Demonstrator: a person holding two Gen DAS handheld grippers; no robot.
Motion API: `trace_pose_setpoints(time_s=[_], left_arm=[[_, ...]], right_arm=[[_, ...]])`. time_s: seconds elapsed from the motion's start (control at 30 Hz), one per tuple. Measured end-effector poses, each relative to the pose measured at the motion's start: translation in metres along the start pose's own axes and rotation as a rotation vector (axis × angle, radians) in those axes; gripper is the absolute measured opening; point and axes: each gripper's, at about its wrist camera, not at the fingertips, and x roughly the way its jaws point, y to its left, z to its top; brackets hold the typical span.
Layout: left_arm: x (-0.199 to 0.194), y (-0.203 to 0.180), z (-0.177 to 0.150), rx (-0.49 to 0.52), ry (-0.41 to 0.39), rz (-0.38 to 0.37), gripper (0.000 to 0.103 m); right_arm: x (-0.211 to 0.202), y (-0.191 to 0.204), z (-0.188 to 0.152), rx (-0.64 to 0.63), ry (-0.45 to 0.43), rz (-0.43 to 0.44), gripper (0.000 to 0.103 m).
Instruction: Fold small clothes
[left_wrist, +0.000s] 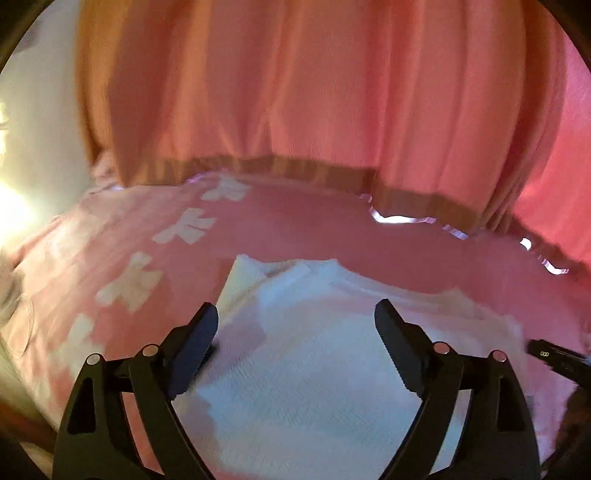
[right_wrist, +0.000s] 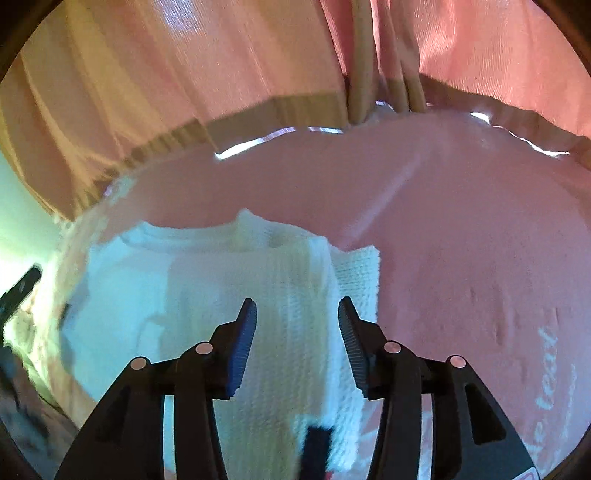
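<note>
A white knit garment (left_wrist: 310, 354) lies on the pink bedspread (left_wrist: 295, 225). My left gripper (left_wrist: 295, 314) is open and empty, hovering above the garment's middle. In the right wrist view the same garment (right_wrist: 207, 291) shows its neckline at the far side and a folded strip running toward the camera. My right gripper (right_wrist: 297, 310) is open and empty above that folded strip near the garment's right edge. A dark tag or object (right_wrist: 316, 446) sits on the garment's near edge. The right gripper's tip (left_wrist: 554, 356) shows at the right edge of the left wrist view.
Pink-orange curtains (left_wrist: 295, 92) hang behind the bed's far edge. The pink bedspread (right_wrist: 461, 258) has white flower prints (left_wrist: 133, 280) on the left and white lettering (right_wrist: 550, 387) on the right. A pale wall (left_wrist: 37, 129) stands at the left.
</note>
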Motion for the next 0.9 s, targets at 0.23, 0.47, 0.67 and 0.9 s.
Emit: trace_pose_setpoints(time_s=[0.23, 0.47, 0.67, 0.9], left_arm=[[0.103, 0.013, 0.013, 0.021, 0.215, -0.017, 0.083], [0.142, 0.016, 0.016, 0.023, 0.312, -0.095, 0.009], [0.128, 0.02, 0.046, -0.029, 0.181, -0.108, 0.009], [0.149, 0.021, 0.031, -0.016, 0.263, -0.06, 0.017]], right_arm=[[0.046, 0.0, 0.014, -0.024, 0.062, -0.033, 0.048], [0.04, 0.024, 0.024, -0.08, -0.026, -0.023, 0.007], [0.036, 0.011, 0.043, -0.011, -0.117, -0.068, 0.007], [0.04, 0.0, 0.029, 0.014, -0.048, -0.107, 0.031]])
